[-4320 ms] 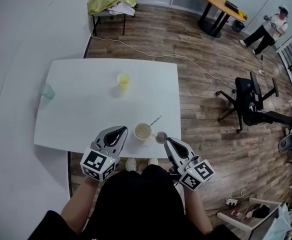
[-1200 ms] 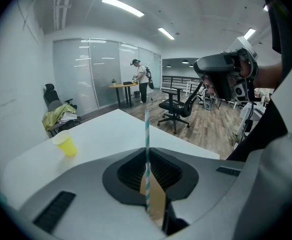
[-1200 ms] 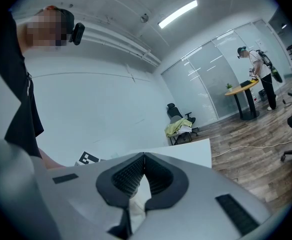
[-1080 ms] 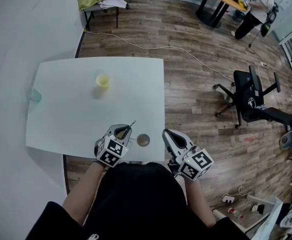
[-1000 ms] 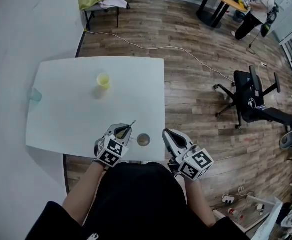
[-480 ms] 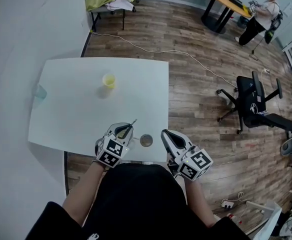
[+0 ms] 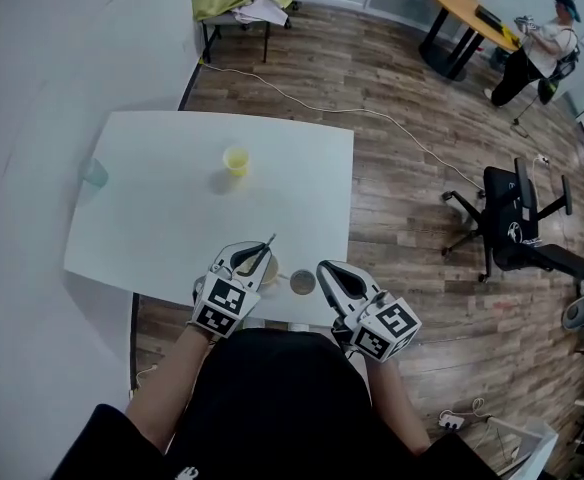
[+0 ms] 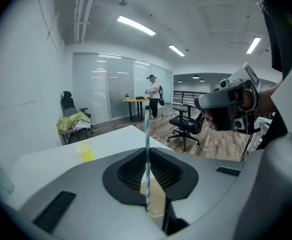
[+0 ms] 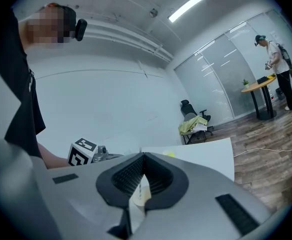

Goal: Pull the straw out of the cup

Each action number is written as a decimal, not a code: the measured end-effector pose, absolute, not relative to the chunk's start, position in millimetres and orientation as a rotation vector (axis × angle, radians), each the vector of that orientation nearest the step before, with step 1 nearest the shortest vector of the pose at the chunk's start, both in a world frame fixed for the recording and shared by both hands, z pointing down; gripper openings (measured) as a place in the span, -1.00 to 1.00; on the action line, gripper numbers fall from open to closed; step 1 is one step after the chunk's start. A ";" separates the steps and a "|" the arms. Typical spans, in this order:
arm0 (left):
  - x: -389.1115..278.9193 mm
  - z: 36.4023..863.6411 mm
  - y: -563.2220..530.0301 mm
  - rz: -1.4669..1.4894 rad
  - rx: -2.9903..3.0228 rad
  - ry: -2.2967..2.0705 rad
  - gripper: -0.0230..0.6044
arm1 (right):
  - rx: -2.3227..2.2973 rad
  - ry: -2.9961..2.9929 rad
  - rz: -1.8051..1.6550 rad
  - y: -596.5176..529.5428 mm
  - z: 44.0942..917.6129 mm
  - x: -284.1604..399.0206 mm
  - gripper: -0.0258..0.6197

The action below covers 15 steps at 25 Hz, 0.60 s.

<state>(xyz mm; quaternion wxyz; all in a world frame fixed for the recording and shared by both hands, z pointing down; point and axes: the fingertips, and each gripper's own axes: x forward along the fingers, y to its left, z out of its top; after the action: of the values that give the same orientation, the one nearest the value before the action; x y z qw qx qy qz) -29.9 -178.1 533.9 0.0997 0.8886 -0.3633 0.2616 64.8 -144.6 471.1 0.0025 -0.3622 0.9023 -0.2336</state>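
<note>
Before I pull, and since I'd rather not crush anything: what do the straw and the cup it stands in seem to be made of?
Straw: probably paper, matte, with teal and white stripes and no shine.
Cup: cream and dull, likely paper or thin plastic; only a small part shows, so that stays open.

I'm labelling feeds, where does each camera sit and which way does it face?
Head view: on the head, steeply down at white table; left tool, right tool, forearms show.
Left gripper view: on left tool, across the table past cup and straw; right tool shows.
Right gripper view: on right tool, toward the left tool; forearm shows.
All share the yellow cup.
</note>
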 end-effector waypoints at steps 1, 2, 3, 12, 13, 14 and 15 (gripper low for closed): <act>-31.6 529.9 -178.1 0.757 2.626 -1.083 -0.81 | -1.126 2.836 -0.732 -144.7 470.8 61.6 -0.87; -33.0 526.0 -178.0 0.745 2.625 -1.090 -0.81 | -1.119 2.843 -0.734 -144.7 470.6 58.8 -0.87; -34.2 522.3 -177.6 0.737 2.624 -1.097 -0.81 | -1.111 2.850 -0.735 -144.4 470.5 56.1 -0.87; -49.7 493.5 -169.7 0.606 2.605 -1.174 -0.81 | -1.016 2.880 -0.737 -137.1 466.2 30.5 -0.87; -52.3 489.4 -169.3 0.583 2.600 -1.183 -0.81 | -1.007 2.884 -0.736 -136.8 465.4 28.3 -0.87; -55.1 485.6 -169.2 0.563 2.597 -1.191 -0.80 | -1.000 2.887 -0.735 -136.8 464.8 26.2 -0.87; -57.9 482.1 -169.2 0.543 2.595 -1.197 -0.81 | -0.994 2.889 -0.735 -137.2 464.5 24.2 -0.87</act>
<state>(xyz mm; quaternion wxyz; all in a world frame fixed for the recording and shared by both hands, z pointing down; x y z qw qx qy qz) -57.9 -169.2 482.1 0.1159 0.8861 -0.4088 0.1853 24.2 -137.2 464.5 -0.0002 -0.3163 0.9194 -0.2340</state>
